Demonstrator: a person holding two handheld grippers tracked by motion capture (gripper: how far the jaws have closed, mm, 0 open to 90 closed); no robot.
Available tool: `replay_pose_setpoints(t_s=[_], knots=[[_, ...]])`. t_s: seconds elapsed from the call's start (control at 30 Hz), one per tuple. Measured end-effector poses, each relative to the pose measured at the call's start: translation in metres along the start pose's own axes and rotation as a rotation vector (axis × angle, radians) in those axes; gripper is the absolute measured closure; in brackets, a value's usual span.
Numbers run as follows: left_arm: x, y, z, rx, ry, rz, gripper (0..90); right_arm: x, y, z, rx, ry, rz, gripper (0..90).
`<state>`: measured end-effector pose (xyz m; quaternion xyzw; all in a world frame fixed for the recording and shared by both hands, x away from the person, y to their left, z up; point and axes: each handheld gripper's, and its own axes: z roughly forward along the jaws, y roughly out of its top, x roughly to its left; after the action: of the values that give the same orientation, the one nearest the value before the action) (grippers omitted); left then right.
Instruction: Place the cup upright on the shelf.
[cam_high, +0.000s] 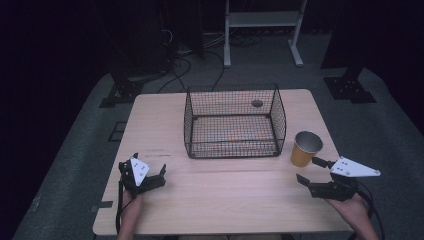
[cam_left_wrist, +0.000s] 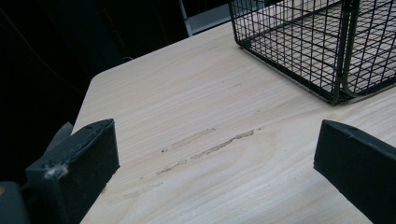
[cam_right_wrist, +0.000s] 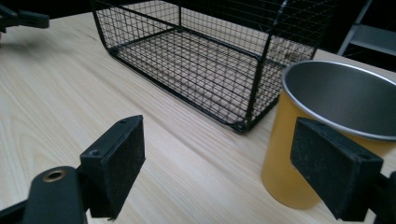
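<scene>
I see the pale wooden table (cam_high: 220, 200), a black wire mesh basket (cam_high: 235, 122) at its far middle, and an upright yellow metal cup (cam_high: 305, 148) just right of it. No writing is readable. My left gripper (cam_high: 150, 177) sits near-left, jaws spread apart; my right gripper (cam_high: 314, 171) gapes beside the cup.

The worktop (cam_high: 220, 200) is pale wood with a fine straight grain and a matt, smooth finish, marked by a few dull scuffs (cam_left_wrist: 205, 144). The basket (cam_high: 235, 122) is thin black wire mesh, slightly glossy at its frame. The cup (cam_right_wrist: 336, 126) looks like metal: a brushed grey inside, a bright rim, and a smooth yellow-orange coat outside. The right gripper (cam_right_wrist: 224, 172) has jaws faced with matt black, rough, foam-like pads; the left gripper (cam_left_wrist: 215, 177) has the same.
</scene>
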<state>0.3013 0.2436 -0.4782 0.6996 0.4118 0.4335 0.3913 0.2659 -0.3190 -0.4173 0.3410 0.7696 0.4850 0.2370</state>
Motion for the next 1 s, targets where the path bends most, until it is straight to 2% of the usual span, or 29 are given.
replay_pose_setpoints(t_s=[0.23,0.6,1.0], knots=[[0.000,0.000,0.000,0.000,0.001,0.000,0.0,-0.008,-0.004,-0.009,0.009,-0.025,0.007,17.1],[0.000,0.000,0.000,0.001,0.001,0.001,0.0,-0.028,-0.012,-0.018,0.029,-0.069,0.034,16.9],[0.000,0.000,0.000,0.002,0.002,0.001,0.0,-0.049,-0.016,-0.016,0.036,-0.080,0.065,13.4]])
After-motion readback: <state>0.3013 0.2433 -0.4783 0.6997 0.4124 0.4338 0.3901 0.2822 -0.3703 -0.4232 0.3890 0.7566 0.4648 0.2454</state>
